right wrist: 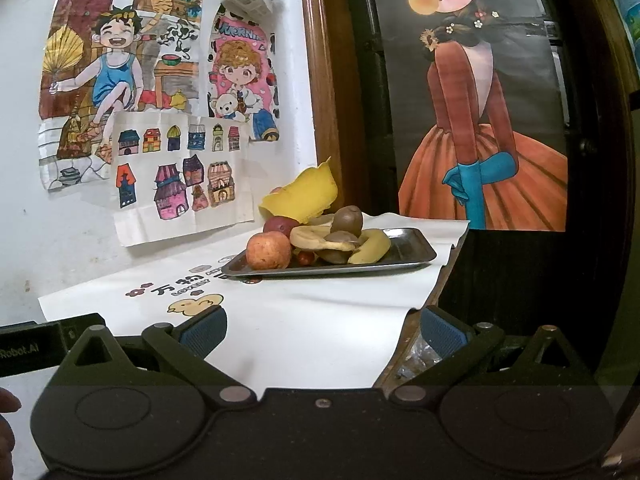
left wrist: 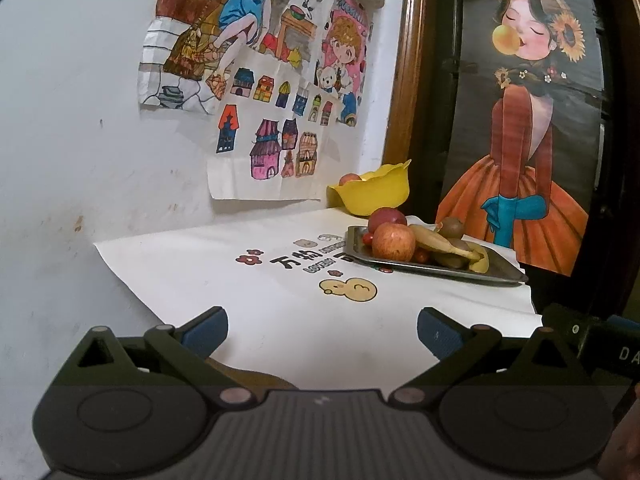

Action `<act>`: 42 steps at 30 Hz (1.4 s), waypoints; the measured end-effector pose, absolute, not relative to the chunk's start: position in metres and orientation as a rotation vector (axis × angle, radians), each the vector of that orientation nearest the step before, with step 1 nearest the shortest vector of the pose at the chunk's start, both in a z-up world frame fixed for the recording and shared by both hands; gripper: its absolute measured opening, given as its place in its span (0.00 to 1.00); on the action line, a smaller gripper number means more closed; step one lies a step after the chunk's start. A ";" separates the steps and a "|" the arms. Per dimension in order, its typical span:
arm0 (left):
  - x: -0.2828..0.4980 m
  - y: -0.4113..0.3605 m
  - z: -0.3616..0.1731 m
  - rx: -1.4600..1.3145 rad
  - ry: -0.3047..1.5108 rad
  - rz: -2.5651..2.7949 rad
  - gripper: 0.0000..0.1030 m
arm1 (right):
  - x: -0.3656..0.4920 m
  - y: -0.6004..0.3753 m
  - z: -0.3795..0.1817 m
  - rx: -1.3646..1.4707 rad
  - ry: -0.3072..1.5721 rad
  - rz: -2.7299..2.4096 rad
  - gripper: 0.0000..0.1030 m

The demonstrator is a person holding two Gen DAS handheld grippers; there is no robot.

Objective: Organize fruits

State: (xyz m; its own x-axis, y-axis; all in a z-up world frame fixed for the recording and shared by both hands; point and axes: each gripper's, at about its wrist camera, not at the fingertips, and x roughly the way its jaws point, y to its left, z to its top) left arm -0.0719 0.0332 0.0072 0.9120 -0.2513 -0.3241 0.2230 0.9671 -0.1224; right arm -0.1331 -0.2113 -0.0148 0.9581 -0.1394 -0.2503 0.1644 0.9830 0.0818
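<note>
A steel tray (left wrist: 500, 270) (right wrist: 408, 250) lies on the white cloth, heaped with fruit: a red apple (left wrist: 393, 241) (right wrist: 268, 250), a darker red fruit (left wrist: 386, 218) (right wrist: 280, 225), bananas (left wrist: 440, 240) (right wrist: 370, 249), brown kiwis (left wrist: 451, 227) (right wrist: 349, 218) and small red tomatoes (left wrist: 421, 255) (right wrist: 306, 257). Behind it stands a yellow bowl (left wrist: 372, 192) (right wrist: 308, 192) with one reddish fruit (left wrist: 349, 178) inside. My left gripper (left wrist: 322, 332) is open over the cloth's near edge, well short of the tray. My right gripper (right wrist: 322, 330) is open too, nothing between its fingers.
A white cloth (left wrist: 240, 280) (right wrist: 300, 320) with cartoon prints covers the table against a white wall with children's drawings (left wrist: 256, 72) (right wrist: 152, 112). A dark wooden frame with a poster of a figure in an orange skirt (left wrist: 516, 208) (right wrist: 488, 152) stands at the right. The table's right edge (right wrist: 444, 280) drops off.
</note>
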 end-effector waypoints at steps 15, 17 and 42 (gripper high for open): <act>-0.072 0.032 0.007 -0.080 0.346 -0.247 1.00 | -0.133 -0.212 -0.014 0.103 0.247 -0.154 0.99; -0.072 0.032 0.007 -0.082 0.347 -0.245 1.00 | -0.133 -0.212 -0.014 0.106 0.244 -0.157 0.99; -0.073 0.032 0.006 -0.080 0.356 -0.232 1.00 | -0.136 -0.211 -0.013 0.115 0.244 -0.157 0.99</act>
